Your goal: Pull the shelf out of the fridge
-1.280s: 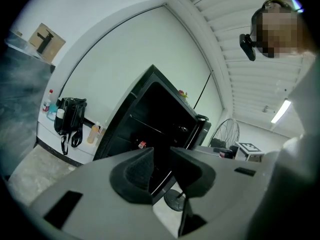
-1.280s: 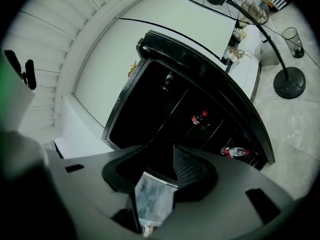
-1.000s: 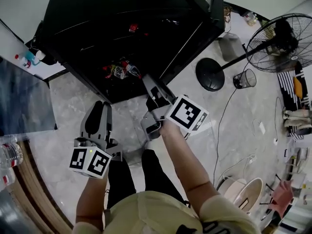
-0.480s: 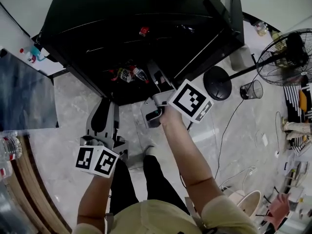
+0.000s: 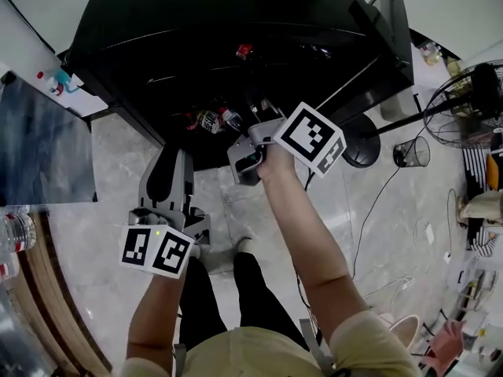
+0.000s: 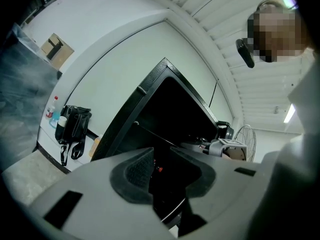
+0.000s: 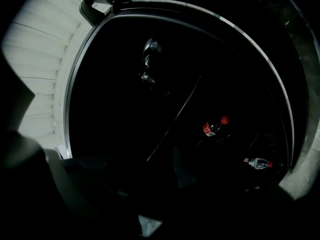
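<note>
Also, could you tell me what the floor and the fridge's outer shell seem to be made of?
The floor looks like polished marble or marble-look tile: pale grey, veined, with a faint sheen. The fridge shell looks like black painted metal or glossy plastic, going by the thin highlights along its edges; the pictures cannot settle which.

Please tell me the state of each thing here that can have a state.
fridge: door open, dark inside.
shelf: in place inside the fridge.
left tool: open, empty, outside the fridge.
right tool: inside the fridge opening, jaws too dark to read.
bottle: lying on its side.
</note>
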`<state>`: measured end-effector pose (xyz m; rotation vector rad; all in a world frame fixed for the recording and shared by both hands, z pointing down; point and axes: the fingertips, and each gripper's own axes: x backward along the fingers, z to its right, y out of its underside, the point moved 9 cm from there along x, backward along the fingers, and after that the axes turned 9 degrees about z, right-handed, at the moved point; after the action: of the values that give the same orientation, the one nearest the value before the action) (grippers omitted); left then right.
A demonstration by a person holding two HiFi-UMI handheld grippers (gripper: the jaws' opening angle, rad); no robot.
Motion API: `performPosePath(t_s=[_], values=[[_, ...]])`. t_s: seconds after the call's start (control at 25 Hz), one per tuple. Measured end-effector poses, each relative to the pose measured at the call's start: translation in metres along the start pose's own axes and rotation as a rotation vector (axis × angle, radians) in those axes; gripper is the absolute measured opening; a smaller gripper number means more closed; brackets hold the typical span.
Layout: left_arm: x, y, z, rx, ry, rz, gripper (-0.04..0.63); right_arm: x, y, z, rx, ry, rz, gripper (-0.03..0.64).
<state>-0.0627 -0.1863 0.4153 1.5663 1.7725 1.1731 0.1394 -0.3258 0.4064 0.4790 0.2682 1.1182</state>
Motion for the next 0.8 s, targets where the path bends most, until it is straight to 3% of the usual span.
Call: performPosePath(t_s=[0.36, 0.6, 0.8], values=[[0.001, -0.005, -0.010, -0.005, -0.030, 0.020, 0.081, -0.023, -0.001, 0.003, -0.073, 0.007, 0.046, 0.153], [0.012, -0.009, -0.020, -0.001, -0.066, 0.019, 0.081, -0.037, -0.004, 0.003, -0.045, 0.013, 0.062, 0.103], [0.022, -0.012, -0.028, 0.011, -0.099, 0.019, 0.081, -0.042, -0.011, 0.007, -0.058, 0.026, 0.086, 0.103]])
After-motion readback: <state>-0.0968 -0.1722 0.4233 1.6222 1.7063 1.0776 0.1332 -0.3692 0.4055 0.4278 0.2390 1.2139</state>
